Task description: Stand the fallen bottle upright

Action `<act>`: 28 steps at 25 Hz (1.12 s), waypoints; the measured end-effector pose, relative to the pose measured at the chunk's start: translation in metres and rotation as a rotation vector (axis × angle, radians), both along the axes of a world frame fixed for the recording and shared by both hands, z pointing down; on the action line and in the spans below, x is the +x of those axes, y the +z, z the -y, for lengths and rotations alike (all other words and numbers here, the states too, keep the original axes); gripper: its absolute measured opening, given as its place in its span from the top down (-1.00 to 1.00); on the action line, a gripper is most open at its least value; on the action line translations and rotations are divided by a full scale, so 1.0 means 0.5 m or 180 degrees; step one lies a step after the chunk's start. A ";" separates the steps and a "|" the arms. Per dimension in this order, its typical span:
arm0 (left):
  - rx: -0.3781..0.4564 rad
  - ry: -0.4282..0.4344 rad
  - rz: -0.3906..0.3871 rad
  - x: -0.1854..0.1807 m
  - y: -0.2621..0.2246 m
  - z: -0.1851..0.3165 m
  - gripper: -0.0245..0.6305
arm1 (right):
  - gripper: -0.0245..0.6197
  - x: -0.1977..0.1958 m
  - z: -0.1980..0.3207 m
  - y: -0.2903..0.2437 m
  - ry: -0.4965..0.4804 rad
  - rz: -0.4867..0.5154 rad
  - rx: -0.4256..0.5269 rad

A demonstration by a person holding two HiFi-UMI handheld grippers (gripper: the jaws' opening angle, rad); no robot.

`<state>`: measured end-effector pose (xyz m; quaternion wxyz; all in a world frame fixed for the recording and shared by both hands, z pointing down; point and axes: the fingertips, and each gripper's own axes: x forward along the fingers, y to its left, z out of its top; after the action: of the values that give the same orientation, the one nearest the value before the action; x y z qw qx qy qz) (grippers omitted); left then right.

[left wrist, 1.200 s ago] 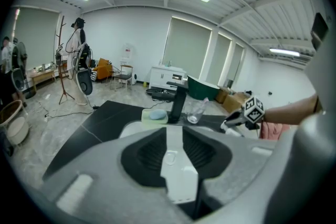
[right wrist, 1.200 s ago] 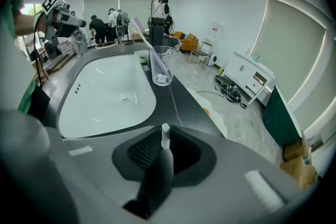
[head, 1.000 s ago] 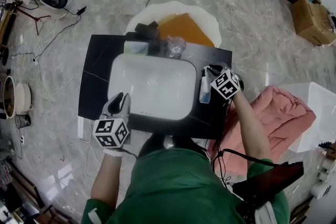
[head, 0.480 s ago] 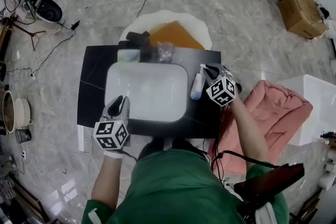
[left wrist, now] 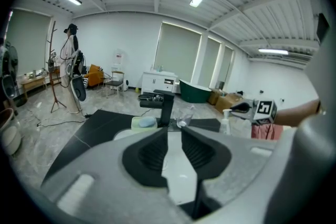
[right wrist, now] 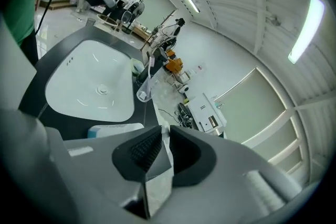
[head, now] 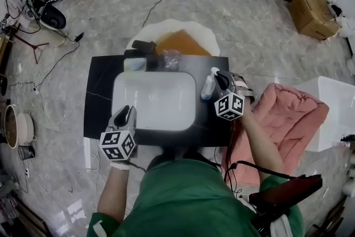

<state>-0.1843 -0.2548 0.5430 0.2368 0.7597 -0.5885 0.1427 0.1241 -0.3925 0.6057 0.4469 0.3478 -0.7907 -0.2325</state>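
- The bottle (head: 208, 87), clear with a white pump top, stands close to upright on the black counter (head: 100, 98), just beside the right edge of the white sink (head: 155, 101).
- I cannot tell whether the bottle's base rests on the counter.
- The right gripper (head: 221, 77) reaches the bottle from the right. Its jaws are drawn in to a narrow gap and clamp the pump top, and the bottle's body hangs away below them.
- The left gripper (head: 128, 111) hovers over the sink's near left corner, well apart from the bottle. Its jaws have just been closing and now stand almost together, with only a slit between the pads and nothing in it.
- At the back of the sink are a black tap (head: 145, 48), a pale green soap dish (head: 135, 64) and a clear cup (head: 171, 58).
- A pink cloth (head: 294, 114) lies on the floor to the right of the counter.
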 end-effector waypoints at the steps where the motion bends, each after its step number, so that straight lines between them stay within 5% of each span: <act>1: 0.0000 0.0001 0.0006 0.000 -0.001 -0.004 0.69 | 0.78 0.000 -0.004 -0.006 -0.0004 -0.0054 0.0094; 13: -0.0018 0.0091 0.0000 0.010 0.004 -0.018 0.70 | 0.73 -0.020 -0.085 -0.018 -0.0108 -0.0292 0.0559; 28: -0.0068 0.0427 -0.0060 0.081 0.018 -0.003 0.70 | 0.65 0.012 -0.175 -0.011 0.0158 0.0115 0.0190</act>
<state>-0.1436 -0.2532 0.5522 0.2404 0.7962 -0.5324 0.1574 0.1302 -0.3049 0.6002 0.4277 0.3846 -0.7825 -0.2385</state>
